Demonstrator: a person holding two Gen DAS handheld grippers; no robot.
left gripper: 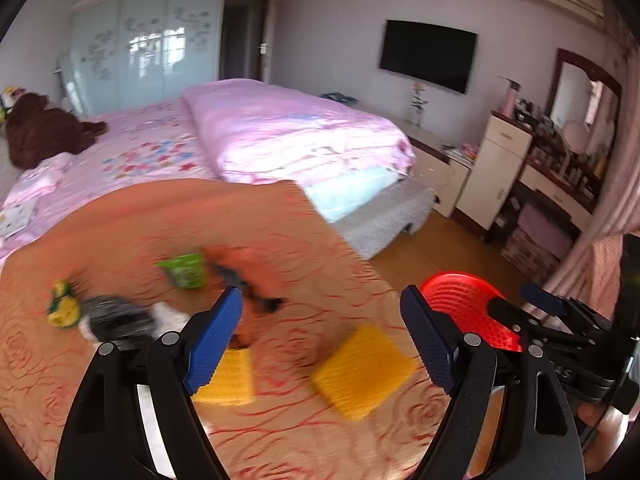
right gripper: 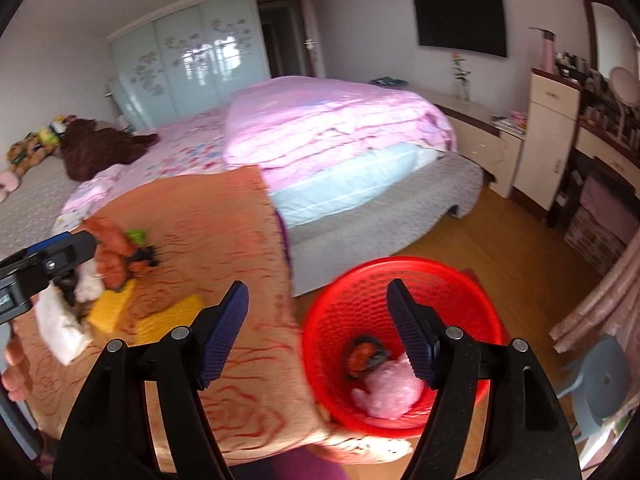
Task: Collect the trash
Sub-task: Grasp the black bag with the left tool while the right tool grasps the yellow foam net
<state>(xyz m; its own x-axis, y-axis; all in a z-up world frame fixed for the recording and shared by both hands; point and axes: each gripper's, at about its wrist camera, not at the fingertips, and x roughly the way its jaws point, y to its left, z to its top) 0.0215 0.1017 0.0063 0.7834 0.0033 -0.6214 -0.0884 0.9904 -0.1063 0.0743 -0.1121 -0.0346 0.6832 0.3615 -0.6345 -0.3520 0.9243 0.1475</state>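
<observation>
I see both grippers, left point(left gripper: 322, 340) and right point(right gripper: 316, 334), fingers spread, empty. Only my right view shows crumpled pink plastic point(right gripper: 390, 394) inside the red mesh basket point(right gripper: 320, 344).

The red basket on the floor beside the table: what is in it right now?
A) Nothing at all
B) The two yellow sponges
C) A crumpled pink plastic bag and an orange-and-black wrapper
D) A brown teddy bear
C: in the right wrist view the red basket holds a crumpled pink plastic bag with an orange-and-black wrapper beside it, while the yellow sponges lie on the table.
</observation>
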